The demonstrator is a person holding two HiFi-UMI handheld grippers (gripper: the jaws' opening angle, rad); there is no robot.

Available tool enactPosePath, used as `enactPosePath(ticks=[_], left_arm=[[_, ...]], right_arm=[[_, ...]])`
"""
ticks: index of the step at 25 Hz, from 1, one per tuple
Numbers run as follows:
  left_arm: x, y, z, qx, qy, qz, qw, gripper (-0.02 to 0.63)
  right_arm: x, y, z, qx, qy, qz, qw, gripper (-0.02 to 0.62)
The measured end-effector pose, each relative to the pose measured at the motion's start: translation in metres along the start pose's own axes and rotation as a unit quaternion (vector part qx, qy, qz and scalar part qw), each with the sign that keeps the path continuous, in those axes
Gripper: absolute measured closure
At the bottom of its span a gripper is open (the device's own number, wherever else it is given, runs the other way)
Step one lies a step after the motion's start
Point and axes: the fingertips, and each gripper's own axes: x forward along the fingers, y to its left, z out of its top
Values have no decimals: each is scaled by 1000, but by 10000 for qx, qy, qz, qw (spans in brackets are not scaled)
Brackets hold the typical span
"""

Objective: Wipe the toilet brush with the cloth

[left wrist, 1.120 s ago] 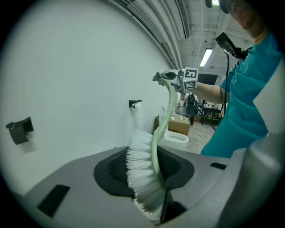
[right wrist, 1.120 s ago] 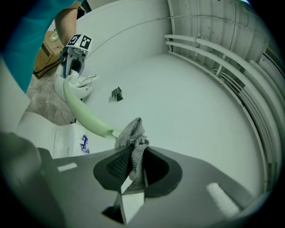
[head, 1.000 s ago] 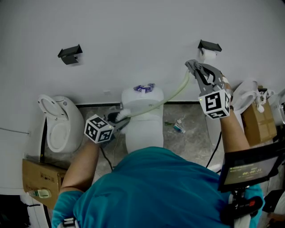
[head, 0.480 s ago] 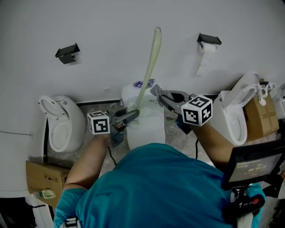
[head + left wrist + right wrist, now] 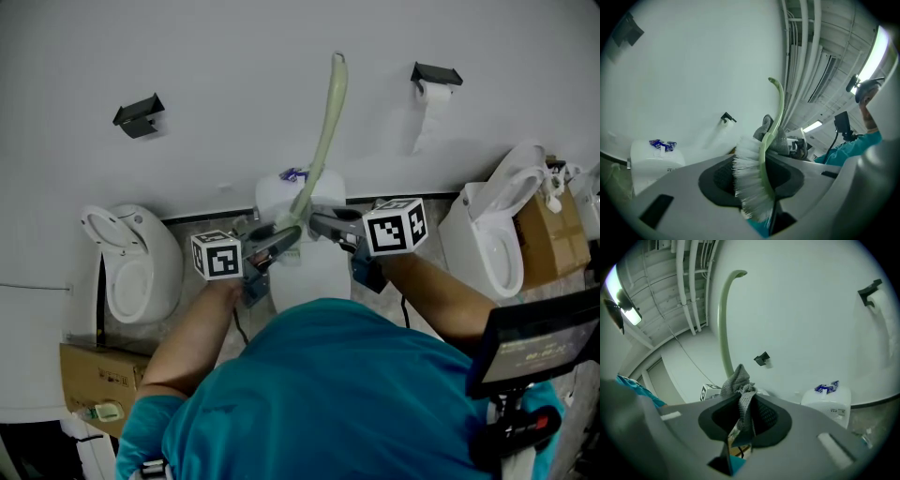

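We start on the pale green plastic toilet brush (image 5: 324, 141). Its head of white bristles (image 5: 749, 183) is clamped between the jaws of the left tool (image 5: 292, 234), which are part-way closed and pressing on it. The slim curved handle rises from there in front of the bare white wall (image 5: 234, 56).

Right beside it comes the right tool (image 5: 317, 221). Its jaws are closed on a bunched grey knitted cloth (image 5: 739, 380) that pokes out past the tips. The cloth sits right up against the lower handle, just above the brush head, though we cannot tell if it actually touches.

Moving outward, the two tools meet tip to tip over the white toilet cistern (image 5: 305, 272), which has a small blue wrapper (image 5: 293, 174) on its lid.

There is plenty of room up top. The handle's hooked end stands between the black wall bracket (image 5: 138, 114) and the toilet roll holder (image 5: 435, 75), well apart from both.

To the sides:
- The white toilet on the left (image 5: 127, 267) stands well clear.
- The open-lidded white toilet on the right (image 5: 492, 230) also stands well clear.
- A brown cardboard box (image 5: 94, 370) sits low at the left edge.
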Motion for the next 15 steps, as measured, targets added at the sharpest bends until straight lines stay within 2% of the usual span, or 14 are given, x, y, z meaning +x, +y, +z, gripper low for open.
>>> enactPosePath(ticks=[9,15], left_arm=[[3,9,-9,251,408,412,9980,456],[2,13,-13,355,535,534,9965,456]], right_arm=[[-2,-5,-1,765,-100,175,9969,540],[-5,-6,3,971,-217,265,9947,540]])
